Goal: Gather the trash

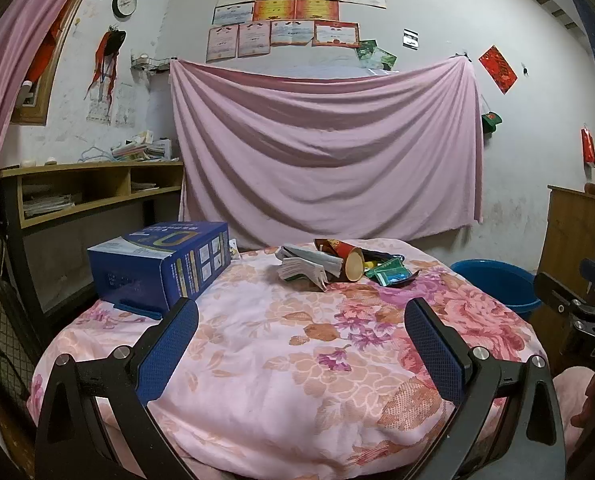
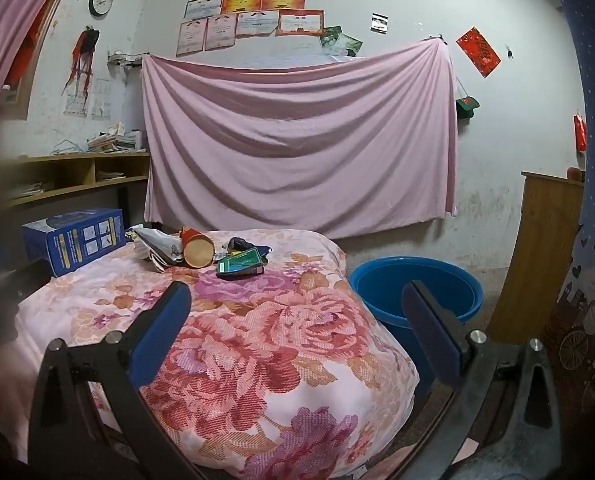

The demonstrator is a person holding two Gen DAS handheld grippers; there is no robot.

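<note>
both claws, left [image 1: 301, 322] & right [image 2: 297, 308], are held spread w/ nothing gripped, trash pile [image 2: 201, 250] is seen at far end of floral-covered counter [image 2: 257, 344] near blue tub [image 2: 417, 292]; light, crushable, prob best pinched at cardboard tube [image 2: 197, 254] mid-body.

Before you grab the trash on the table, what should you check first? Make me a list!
1. Left gripper open with nothing in it: ok.
2. Right gripper open with nothing in it: ok.
3. Trash pile in plain sight: the cardboard tube, crumpled papers and green packet lie together on the far side of the flowery cloth: ok.
4. Blue tub open and standing on the floor to the right of the table: ok.
5. Tub holds nothing already: cannot tell, its bottom is hidden.
6. Blue box clear of the pile: ok, it sits apart to the left.
</note>
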